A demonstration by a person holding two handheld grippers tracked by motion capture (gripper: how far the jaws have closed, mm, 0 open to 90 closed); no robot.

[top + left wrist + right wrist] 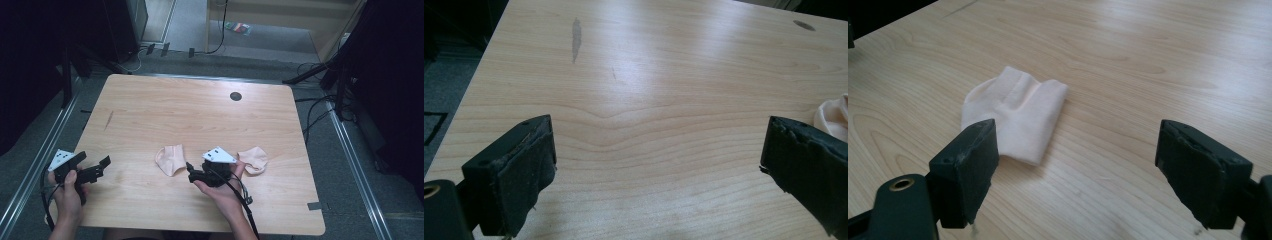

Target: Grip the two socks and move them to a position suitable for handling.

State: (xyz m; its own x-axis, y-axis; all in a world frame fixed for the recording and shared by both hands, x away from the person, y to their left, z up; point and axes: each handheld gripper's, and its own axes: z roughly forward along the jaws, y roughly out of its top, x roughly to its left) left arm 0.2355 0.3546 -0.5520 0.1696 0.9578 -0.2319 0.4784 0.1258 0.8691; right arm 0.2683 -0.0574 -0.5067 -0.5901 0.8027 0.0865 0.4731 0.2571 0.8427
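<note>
Right gripper (1075, 170) has its jaws spread wide w/ nothing btwn them; the small pale-pink folded fabric sock (1015, 112) lies flat just ahead, nearer its left jaw, not touching. Left gripper (659, 170) gapes too, over bare light-wood table (649, 90); a second pale-pink sock (254, 159) sits right behind the right gripper.

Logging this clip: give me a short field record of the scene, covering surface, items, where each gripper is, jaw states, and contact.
surface: light wooden table
items: two pale pink socks, left sock and right sock, lying apart
left gripper: near the table's left edge, jaws open over bare wood
right gripper: between the two socks, pointing at the left sock, jaws open
contact: neither gripper touches a sock
other: dark round hole near the far edge
</note>
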